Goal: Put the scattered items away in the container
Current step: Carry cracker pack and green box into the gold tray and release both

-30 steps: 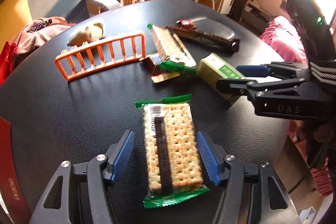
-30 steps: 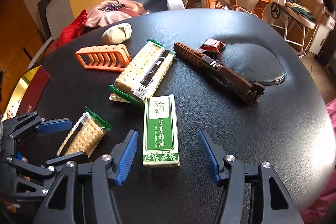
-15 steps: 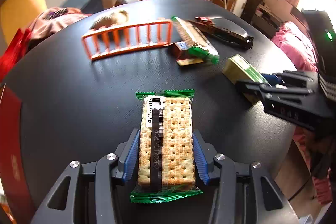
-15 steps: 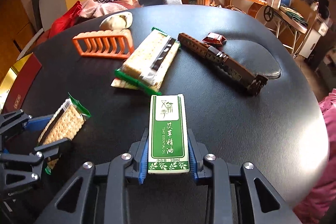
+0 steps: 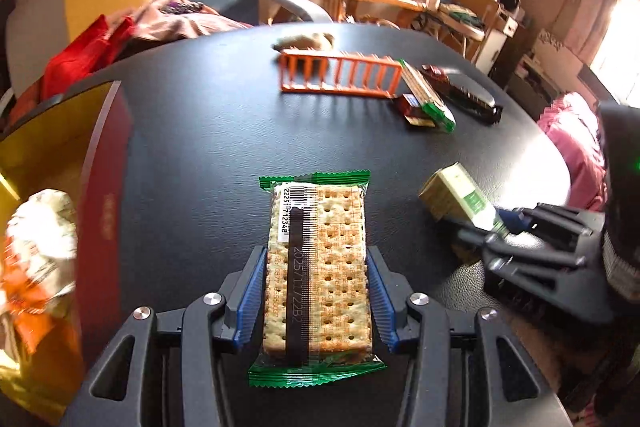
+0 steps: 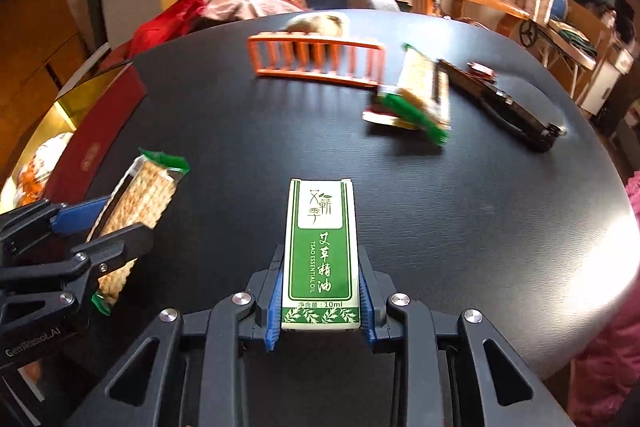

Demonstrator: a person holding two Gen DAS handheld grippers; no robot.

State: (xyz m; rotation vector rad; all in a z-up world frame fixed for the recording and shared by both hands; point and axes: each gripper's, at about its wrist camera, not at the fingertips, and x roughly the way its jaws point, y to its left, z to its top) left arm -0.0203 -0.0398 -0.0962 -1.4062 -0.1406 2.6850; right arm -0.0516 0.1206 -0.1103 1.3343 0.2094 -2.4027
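The left gripper (image 5: 316,299) is clamped on a cracker packet (image 5: 318,267), the right gripper (image 6: 320,301) on a green essential-oil box (image 6: 322,255) — both above the black table (image 6: 460,211). The red-walled container (image 5: 102,207) sits at the table's left edge — orange rack (image 5: 340,75) far behind.

Bare tabletop (image 5: 192,155) — orange rack (image 5: 340,75) beyond

On the surface (image 5: 208,131), the container (image 5: 100,195) sits at nine o'clock from the left gripper (image 5: 316,301), a wrapper (image 5: 40,227) inside it. The cracker pack (image 5: 320,267) lies between that gripper's fingers; the box (image 6: 320,247) between those of the right gripper (image 6: 320,311), at three o'clock. Far off at twelve stands the rack (image 5: 340,77) (a bun (image 5: 306,41) behind it), with a second pack (image 5: 426,95) and a toy train (image 5: 464,95) to its right.
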